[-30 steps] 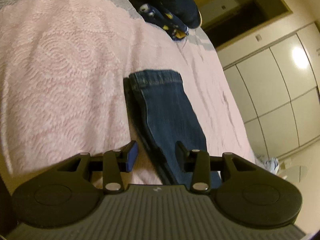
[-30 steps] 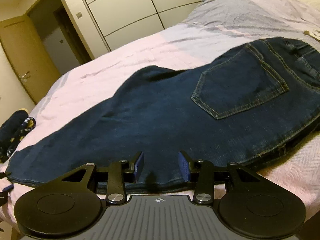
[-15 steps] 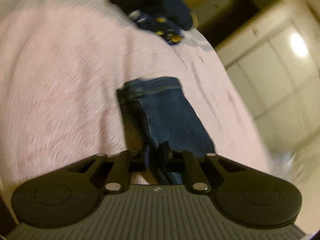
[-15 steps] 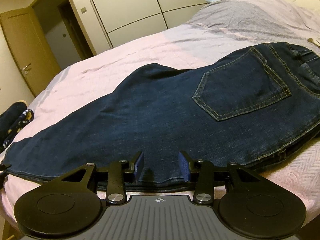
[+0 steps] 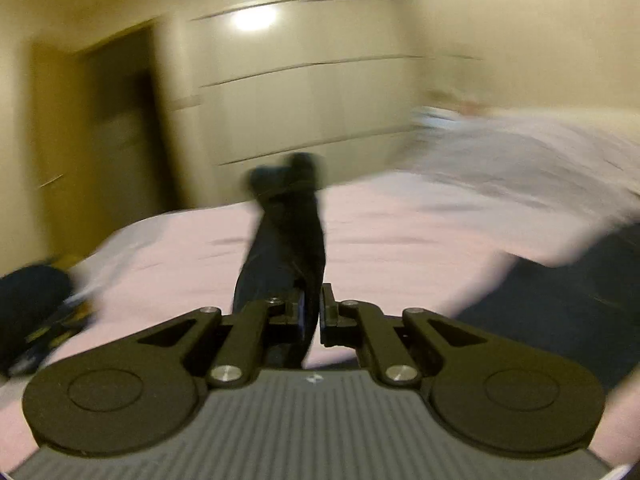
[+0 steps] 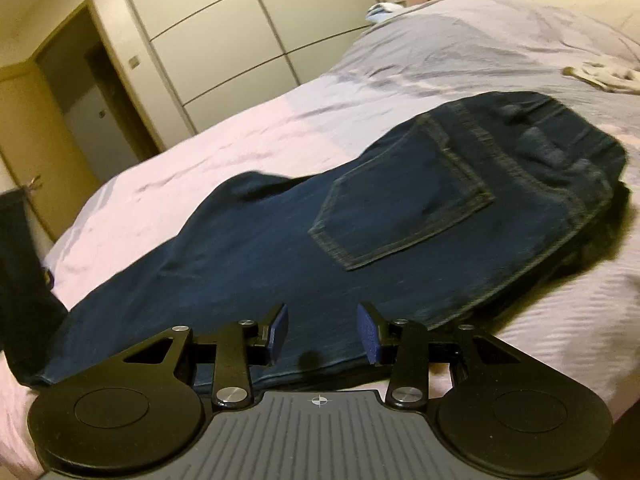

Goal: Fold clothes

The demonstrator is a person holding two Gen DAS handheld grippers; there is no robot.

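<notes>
Dark blue jeans (image 6: 360,220) lie flat on the pink bed cover (image 6: 208,160), back pocket up, waistband at the right. My right gripper (image 6: 323,334) stands open just above the near edge of the thigh, nothing between its fingers. My left gripper (image 5: 313,314) is shut on the jeans' leg end (image 5: 286,232), which rises lifted and twisted above the bed in the blurred left wrist view. The rest of the jeans (image 5: 560,308) shows dark at the right there. The lifted leg (image 6: 20,280) also hangs at the left edge of the right wrist view.
A dark patterned garment (image 5: 32,312) lies at the bed's left end. A pale cloth (image 6: 600,76) rests on the grey part of the cover at the far right. White wardrobe doors (image 6: 248,40) and a doorway (image 6: 92,92) stand beyond the bed.
My left gripper shut on the jeans' leg end and swung it up off the bed, turning fast. My right gripper stayed open over the thigh and shifted slightly.
</notes>
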